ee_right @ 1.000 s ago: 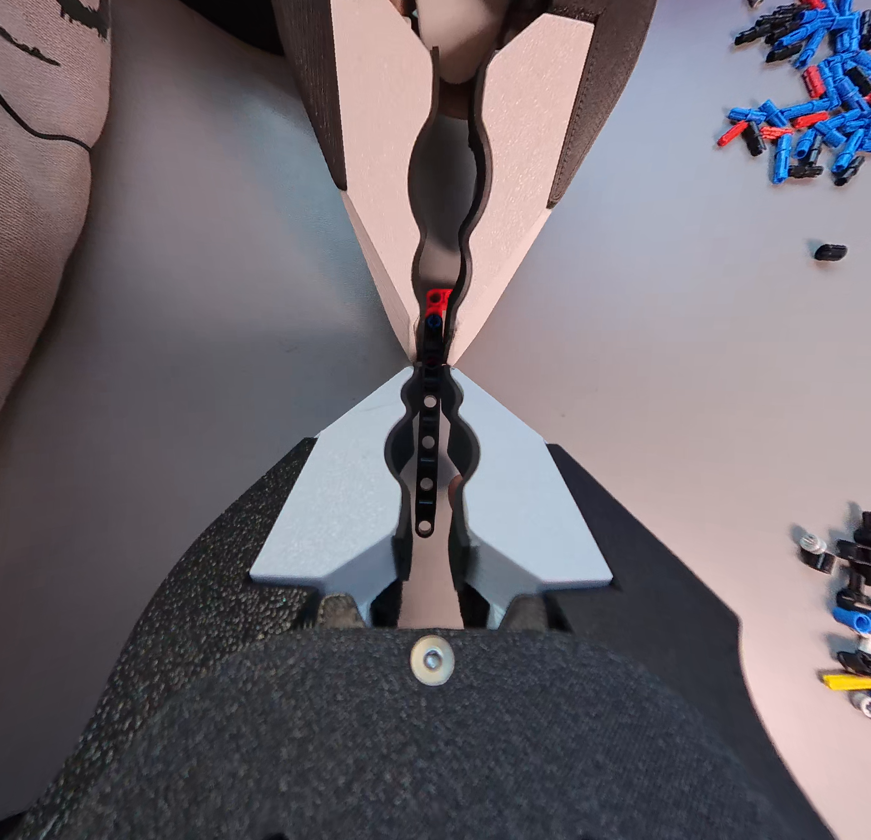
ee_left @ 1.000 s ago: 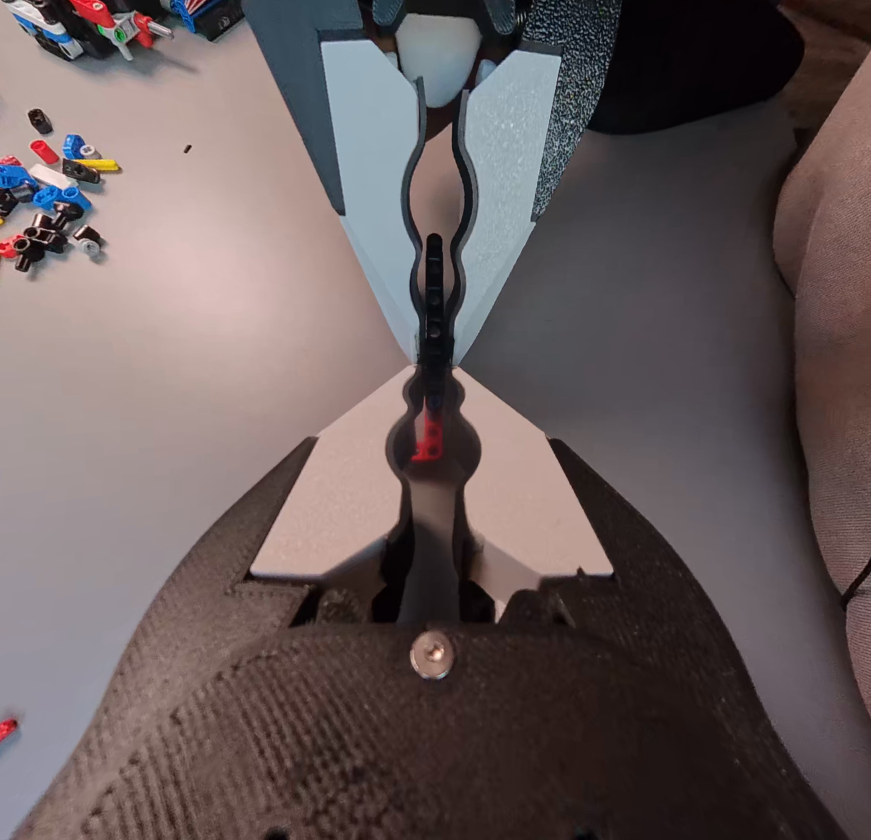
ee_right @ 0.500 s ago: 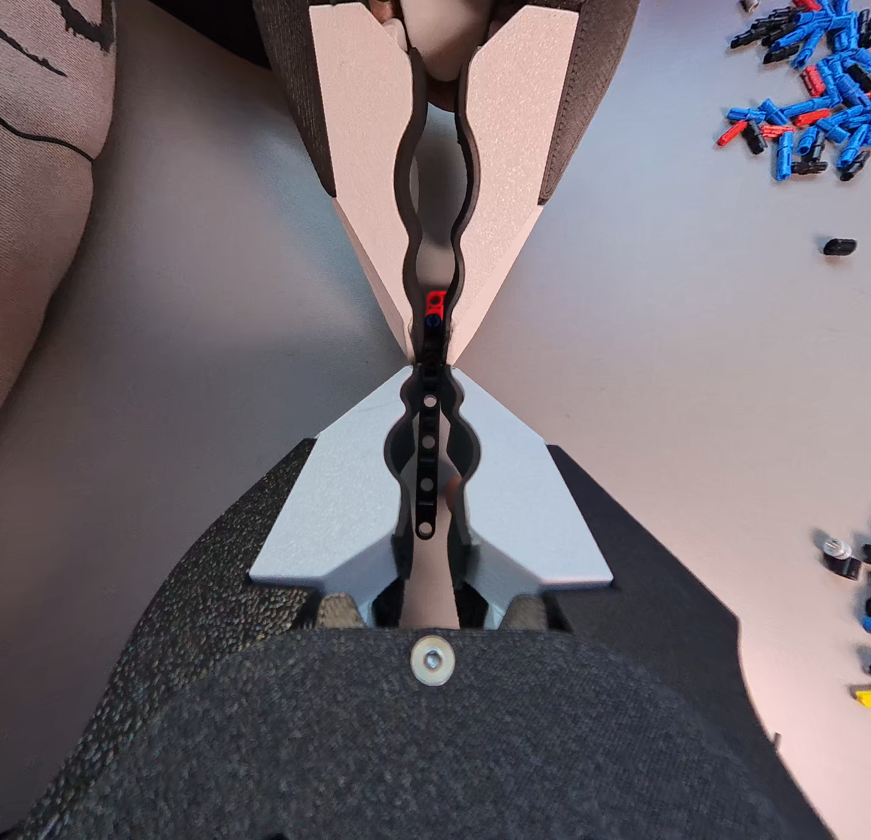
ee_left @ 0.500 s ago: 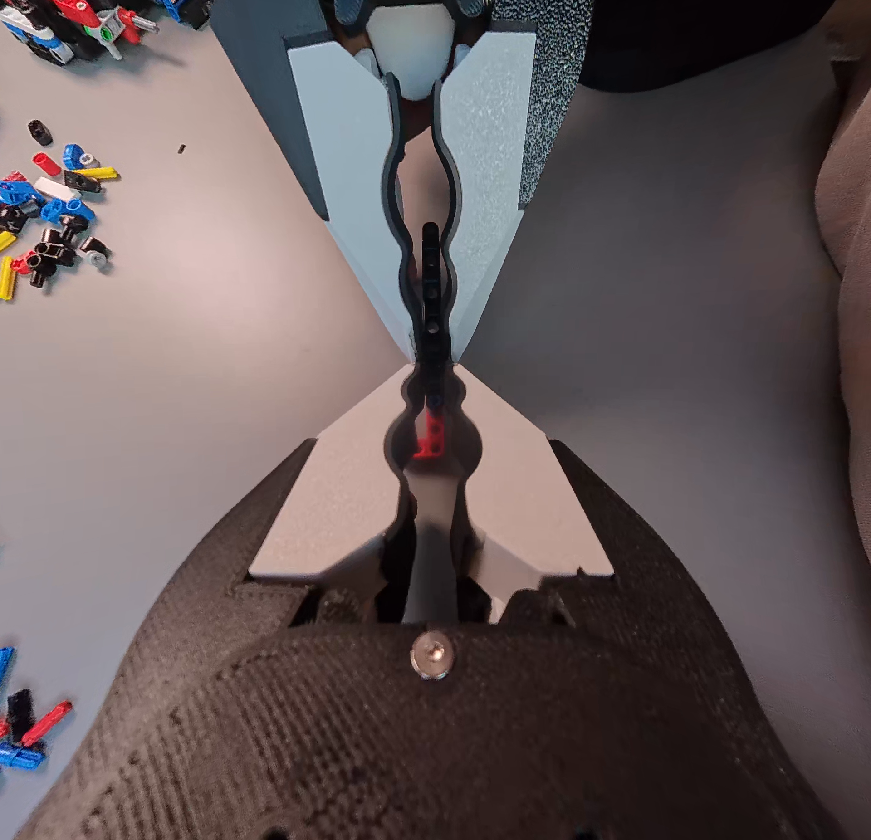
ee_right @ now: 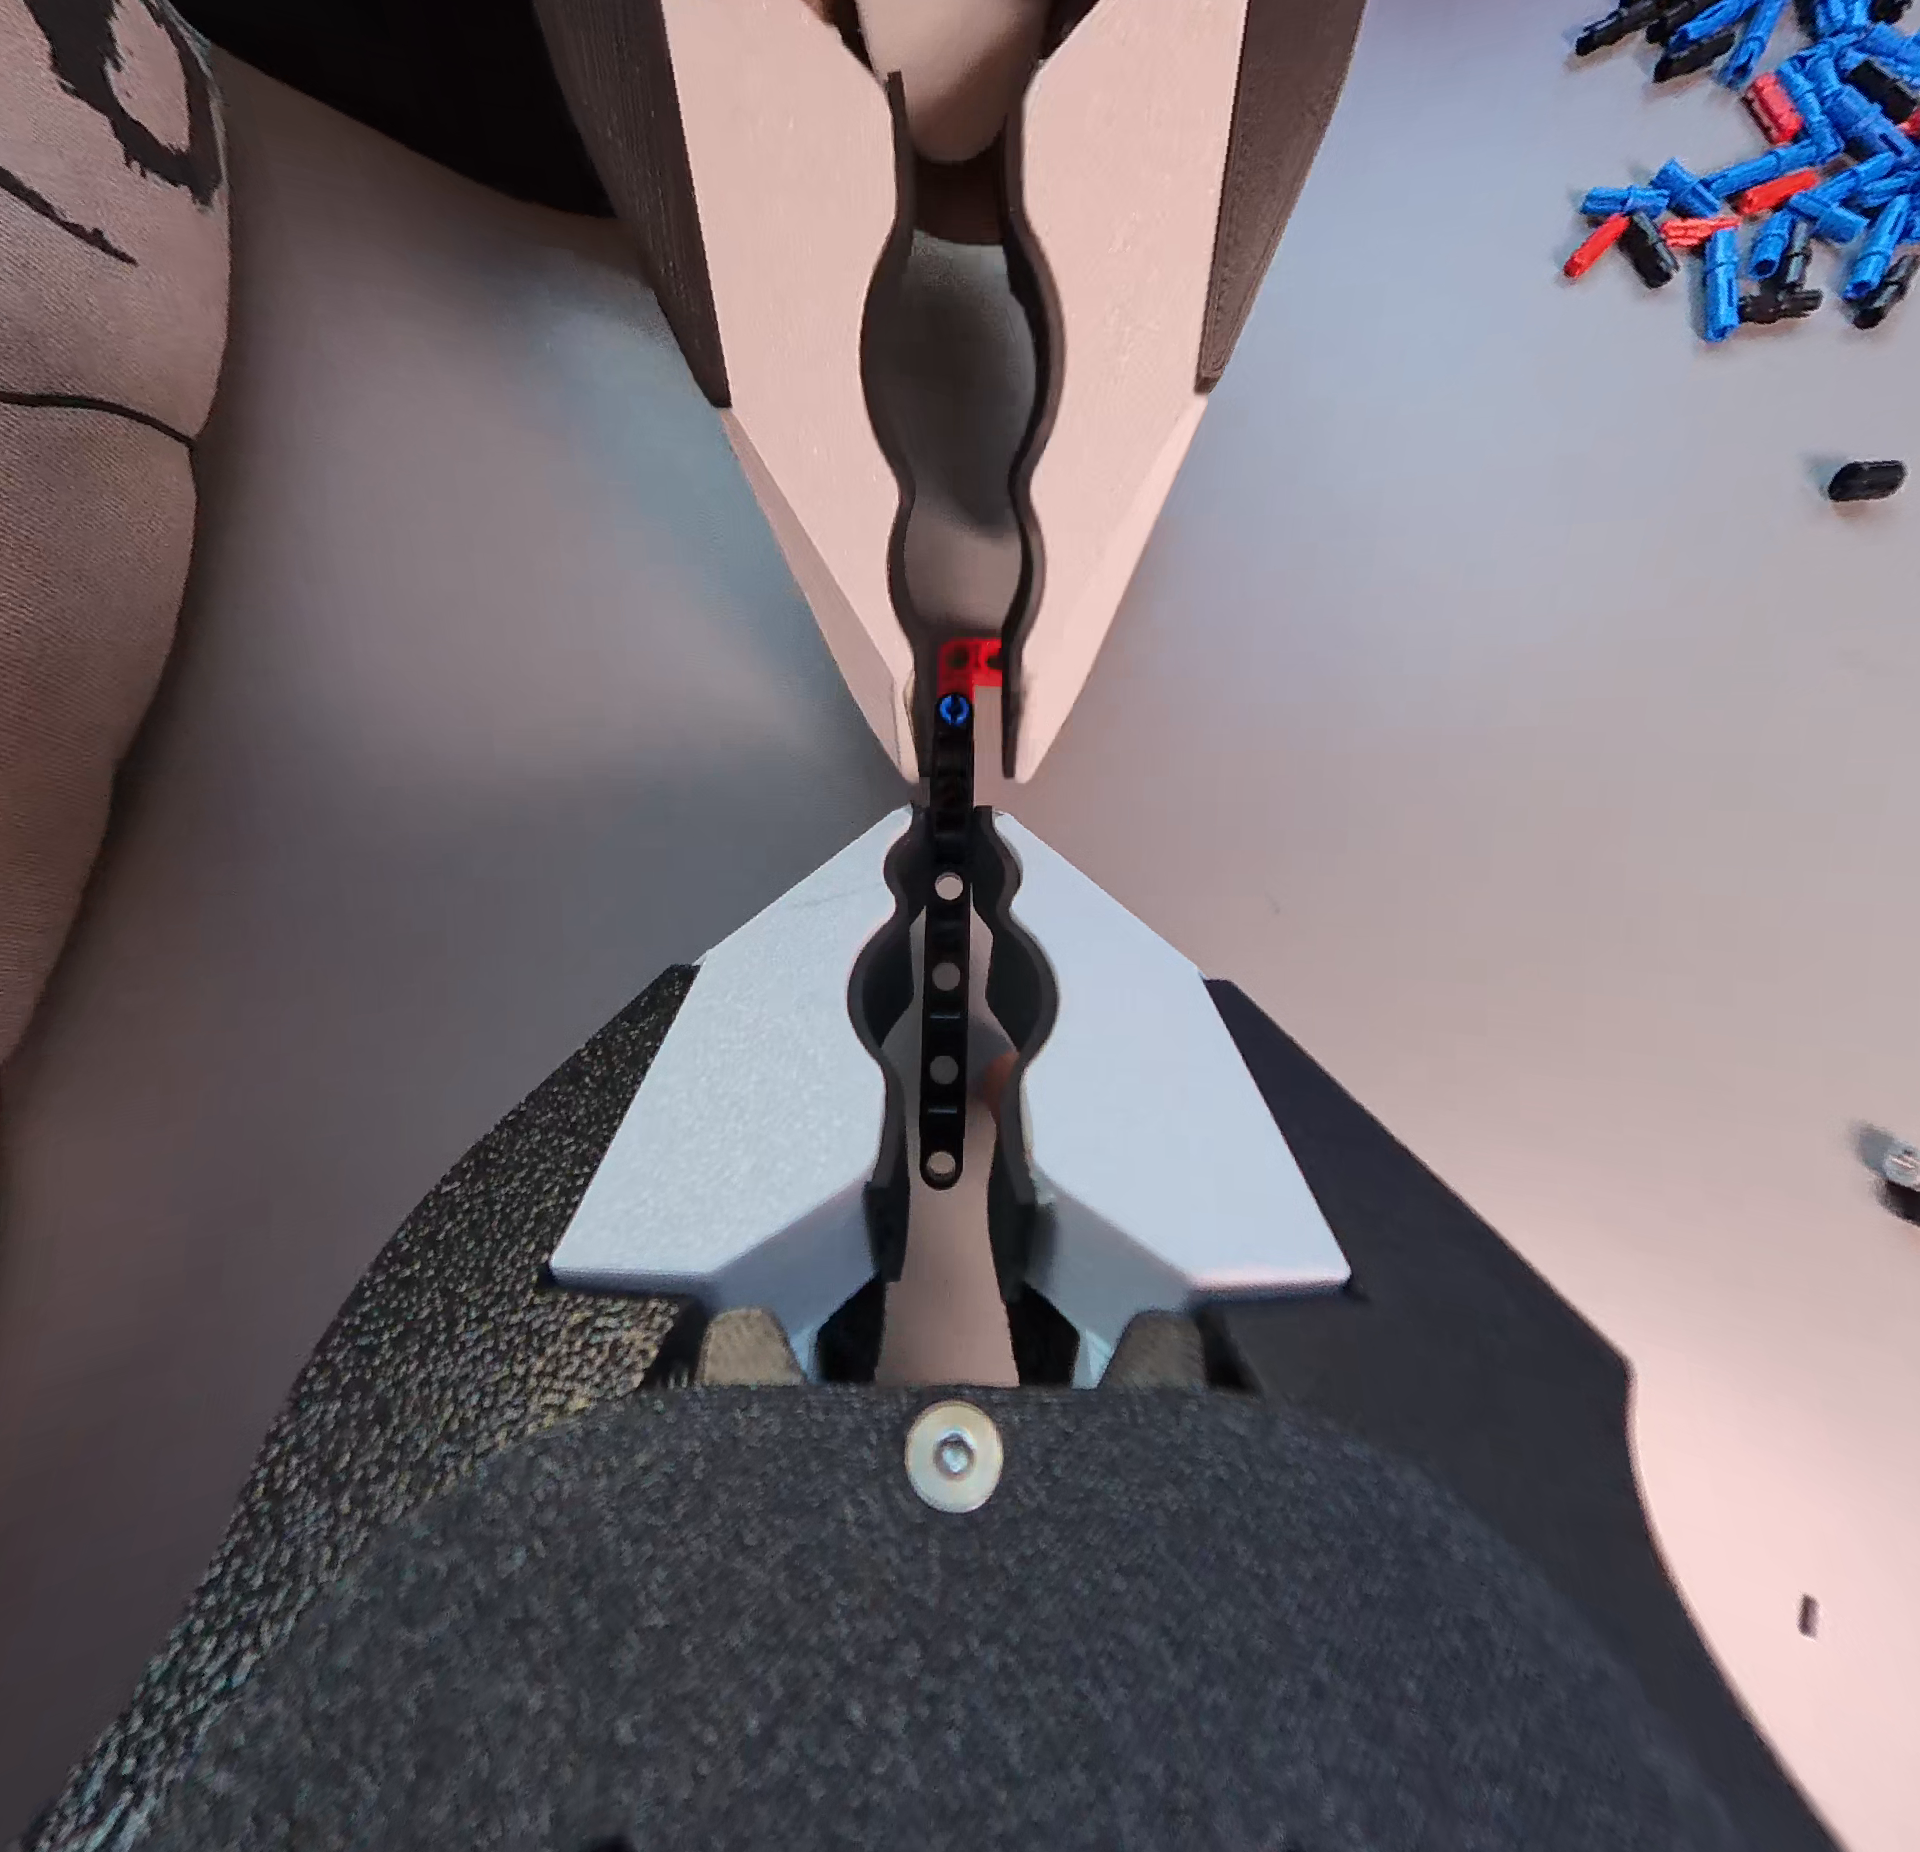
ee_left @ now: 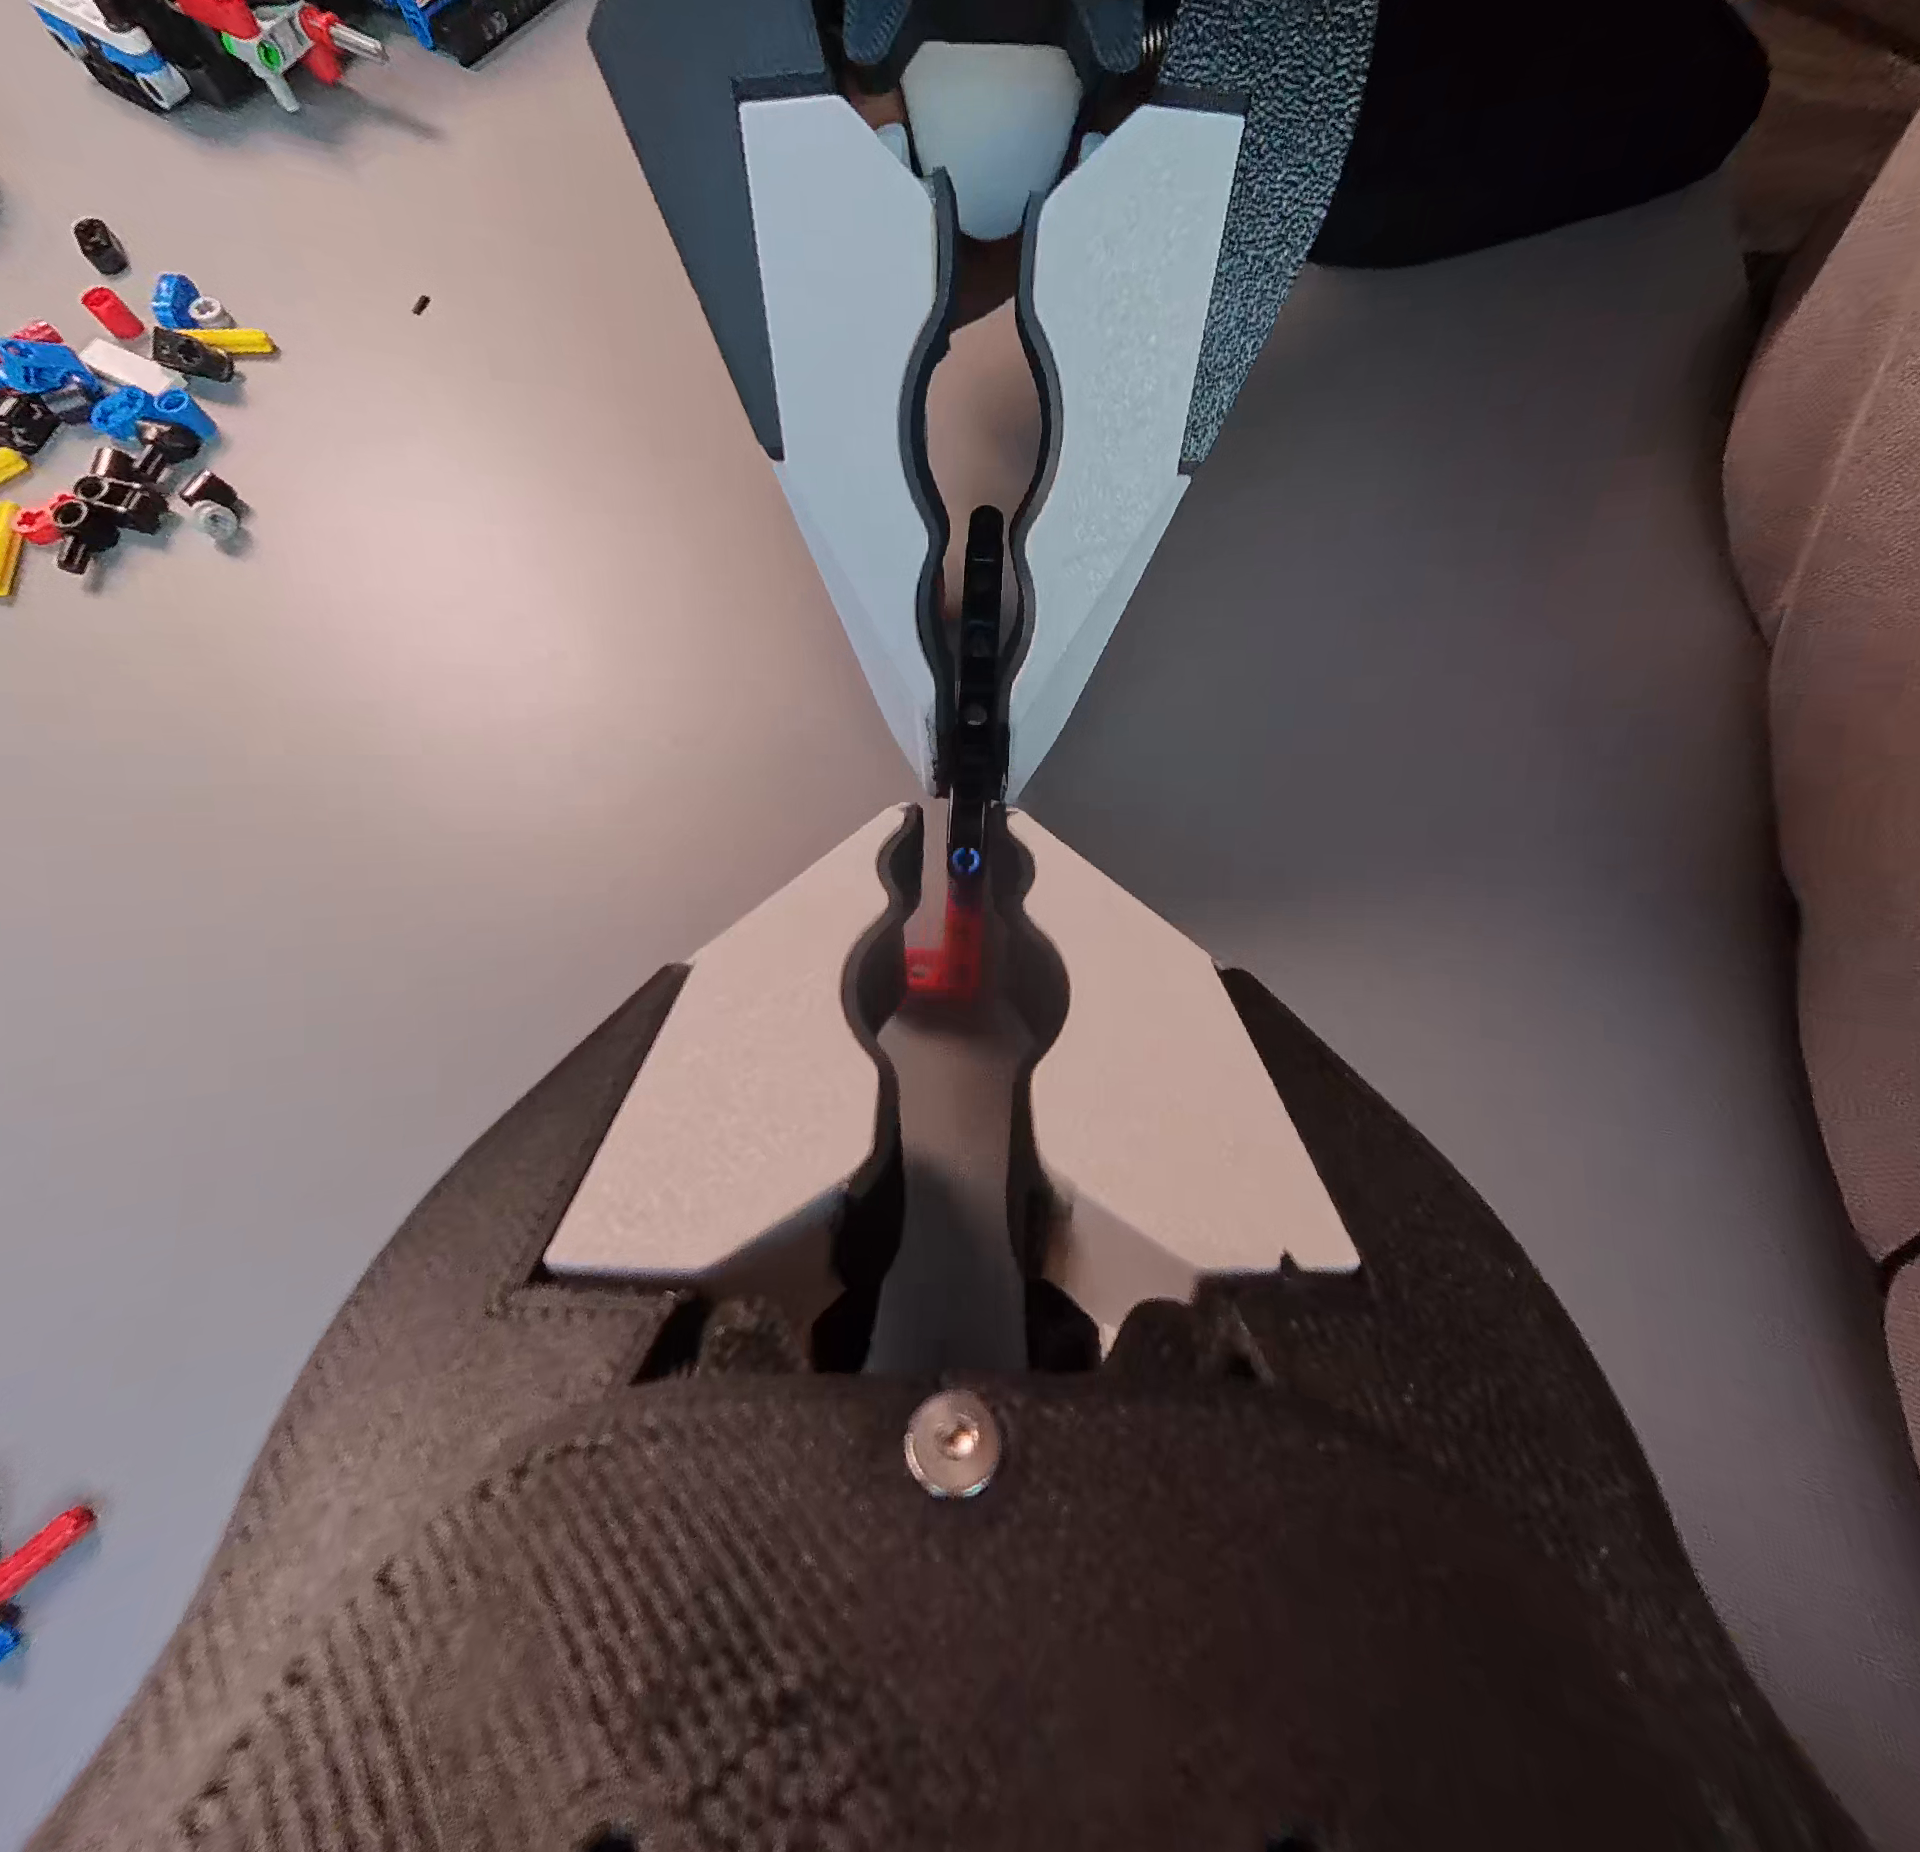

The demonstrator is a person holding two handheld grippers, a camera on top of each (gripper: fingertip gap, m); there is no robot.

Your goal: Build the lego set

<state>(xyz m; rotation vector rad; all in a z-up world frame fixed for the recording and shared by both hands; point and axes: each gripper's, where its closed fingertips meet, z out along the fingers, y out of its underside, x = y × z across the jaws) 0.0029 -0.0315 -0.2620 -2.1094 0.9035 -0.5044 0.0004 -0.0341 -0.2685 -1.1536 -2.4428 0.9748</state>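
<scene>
My two grippers meet tip to tip above the grey table. My right gripper is shut on a thin black beam with holes, whose long end lies back between its fingers. In the left wrist view the right gripper faces me with the beam in it. My left gripper is shut on a small red L-shaped piece. A blue pin joins that piece to the beam's end. The right wrist view shows the left gripper, the red piece and the pin.
A partly built model stands at the far left. Loose mixed pieces lie beside it, and a red pin lies near the left edge. A heap of blue, black and red pins lies at the right. A person's clothing borders the table. From either gripper's tips it is about 20 cm to the red pin. It is also in sight in the right wrist view.
Both grippers have swayed slightly over the table together and stay tip to tip. Both grips on the joined pieces look unchanged.
</scene>
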